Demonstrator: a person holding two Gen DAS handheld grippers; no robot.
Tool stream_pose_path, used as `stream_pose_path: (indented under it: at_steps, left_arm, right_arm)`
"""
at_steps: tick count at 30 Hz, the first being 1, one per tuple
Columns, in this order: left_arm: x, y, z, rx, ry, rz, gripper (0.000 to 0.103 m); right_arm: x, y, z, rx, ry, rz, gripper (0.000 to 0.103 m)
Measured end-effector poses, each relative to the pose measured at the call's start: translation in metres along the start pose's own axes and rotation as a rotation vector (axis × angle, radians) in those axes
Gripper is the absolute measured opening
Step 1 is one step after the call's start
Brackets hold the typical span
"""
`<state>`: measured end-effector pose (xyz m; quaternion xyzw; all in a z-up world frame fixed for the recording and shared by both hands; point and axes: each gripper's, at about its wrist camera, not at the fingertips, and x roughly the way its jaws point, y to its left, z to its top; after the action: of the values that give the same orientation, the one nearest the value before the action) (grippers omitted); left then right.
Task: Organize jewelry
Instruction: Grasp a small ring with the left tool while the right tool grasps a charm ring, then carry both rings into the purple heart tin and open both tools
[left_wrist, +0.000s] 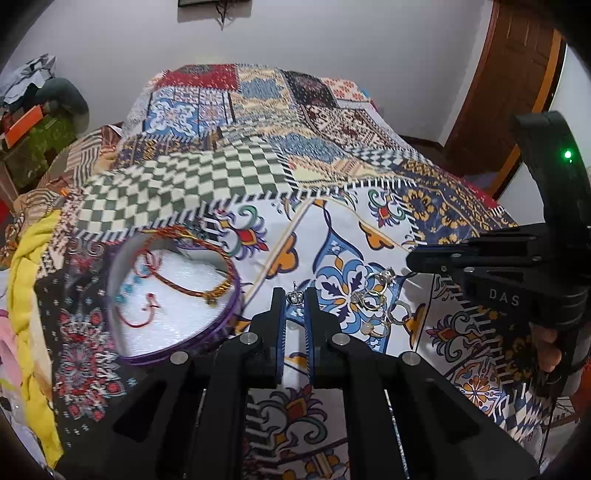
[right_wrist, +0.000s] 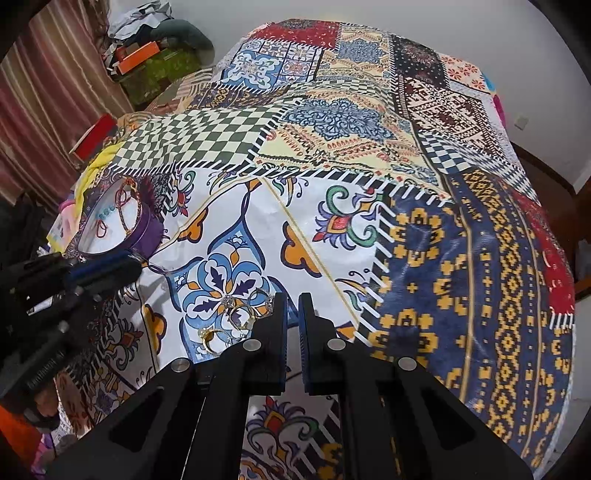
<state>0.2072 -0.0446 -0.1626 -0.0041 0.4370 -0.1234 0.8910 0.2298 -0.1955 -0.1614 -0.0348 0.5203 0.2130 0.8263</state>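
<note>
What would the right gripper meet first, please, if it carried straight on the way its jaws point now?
Probably only the patchwork bedspread. The right gripper has nothing between its jaws, and the cluster of rings lies just left of its line. Depth is hard to judge, so it might graze the nearest ring.

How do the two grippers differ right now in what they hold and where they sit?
The left gripper is shut on a small silver ring; the right gripper holds nothing, its jaws nearly closed. The left gripper sits between the heart-shaped box and the pile of rings; the right gripper sits just right of that pile. Both are black with blue pads.
</note>
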Motion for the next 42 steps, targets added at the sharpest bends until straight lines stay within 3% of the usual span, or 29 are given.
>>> stream_pose_path:
  at_steps: [5, 7, 14, 21, 32, 42]
  left_arm:
    - [-0.010, 0.008, -0.005, -0.022, -0.014, -0.001, 0.008]
    - [-0.011, 0.010, -0.008, -0.025, -0.011, 0.000, 0.008]
    - [-0.013, 0.016, -0.014, -0.034, -0.006, 0.002, 0.008]
    - [-0.016, 0.024, -0.015, -0.057, -0.012, 0.006, 0.008]
    - [-0.042, 0.034, -0.009, -0.071, -0.071, 0.024, 0.008]
    - [-0.079, 0.051, -0.002, -0.095, -0.156, 0.062, 0.008]
  right_arm:
    - [0.000, 0.003, 0.001, -0.011, 0.025, 0.024, 0.007]
    - [0.005, 0.006, 0.000, -0.023, 0.049, 0.032, 0.013]
    - [0.033, 0.007, 0.004, -0.014, 0.113, 0.012, 0.013]
    - [0.036, 0.005, 0.007, -0.018, 0.097, 0.011, 0.012]
    - [0.000, 0.011, 0.013, -0.016, -0.003, -0.036, 0.011]
    - [-0.047, 0.046, 0.028, -0.065, -0.140, 0.001, 0.011]
